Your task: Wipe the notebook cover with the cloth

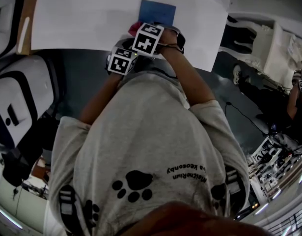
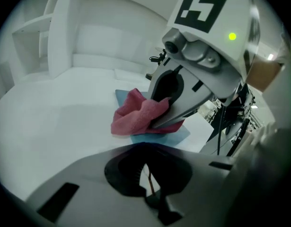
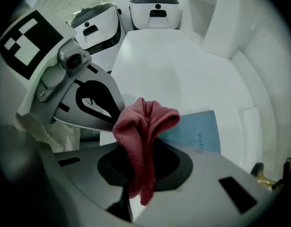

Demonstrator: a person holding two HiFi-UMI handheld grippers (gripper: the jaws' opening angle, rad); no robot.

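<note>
A blue notebook (image 1: pixel 157 11) lies flat on the white table (image 1: pixel 82 18), near its far edge. My right gripper (image 3: pixel 140 174) is shut on a pink cloth (image 3: pixel 145 122), which bunches up over the notebook's near edge (image 3: pixel 197 131). In the left gripper view that right gripper (image 2: pixel 157 123) presses the cloth (image 2: pixel 136 117) onto the blue cover (image 2: pixel 176 136). My left gripper (image 2: pixel 145 174) hovers just beside it, jaws together with nothing in them; its closed tip (image 3: pixel 114 122) is next to the cloth. In the head view both marker cubes sit close together, left (image 1: pixel 121 60) and right (image 1: pixel 147 38).
Large white machines (image 1: pixel 18 97) stand left of the table and show again beyond it (image 3: pixel 154 8). White shelving rises behind the table (image 2: pixel 65 37). Another person (image 1: pixel 295 90) and cluttered equipment with cables (image 1: pixel 273 166) are off to the right.
</note>
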